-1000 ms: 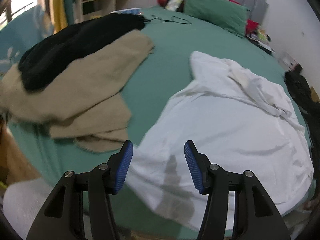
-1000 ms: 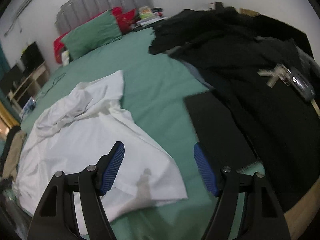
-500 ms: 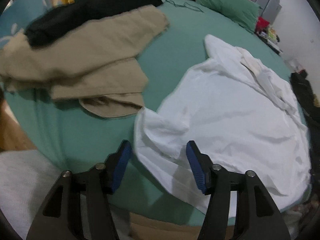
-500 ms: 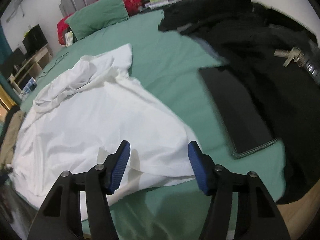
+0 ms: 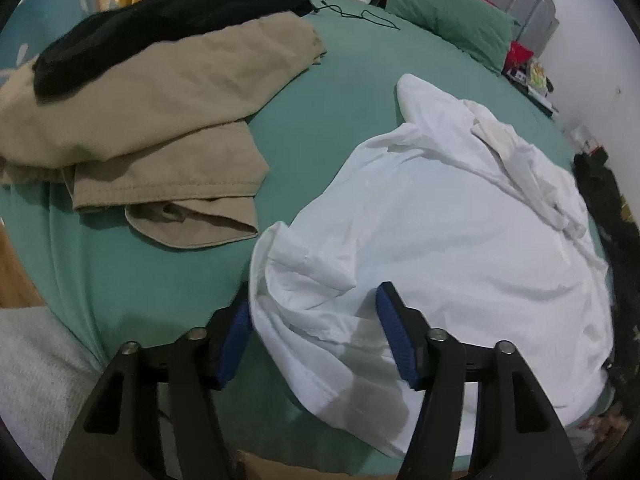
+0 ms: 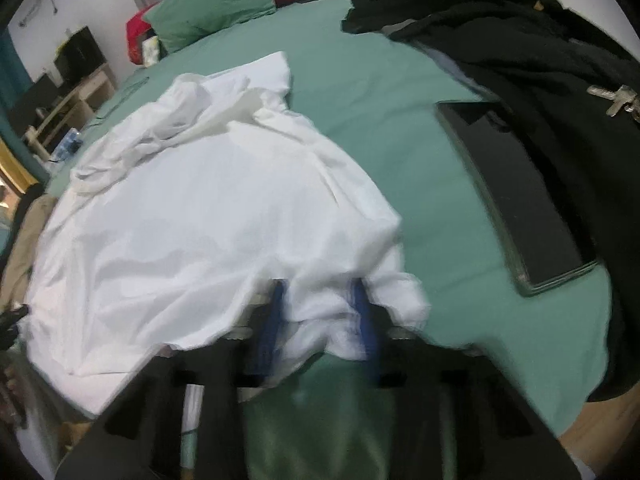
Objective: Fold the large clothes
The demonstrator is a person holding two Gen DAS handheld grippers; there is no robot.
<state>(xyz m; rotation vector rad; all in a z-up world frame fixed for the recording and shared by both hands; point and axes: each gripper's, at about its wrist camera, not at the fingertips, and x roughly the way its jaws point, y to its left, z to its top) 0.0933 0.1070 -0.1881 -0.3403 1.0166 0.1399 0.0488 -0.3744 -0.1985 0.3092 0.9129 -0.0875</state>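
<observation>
A large white garment (image 5: 460, 240) lies crumpled on the green bed (image 5: 340, 80). My left gripper (image 5: 314, 334) straddles its bunched near-left corner. The jaws are closing and the blue pads stand apart from the fold between them. In the right wrist view the same white garment (image 6: 200, 220) spreads to the left. My right gripper (image 6: 320, 316) is at its near-right hem, jaws closing, with a wad of white cloth squeezed between the two blue pads. That view is blurred.
A tan garment (image 5: 160, 112) with a black one (image 5: 160, 28) on top lies at the left. A green pillow (image 5: 448, 20) is at the bed's head. A dark flat slab (image 6: 520, 192), black clothes (image 6: 540, 60) and keys (image 6: 616, 98) lie at the right.
Both grippers came down onto the garment's near hem. The right jaws narrowed onto a bunch of white cloth. The left corner has puckered up between the left jaws.
</observation>
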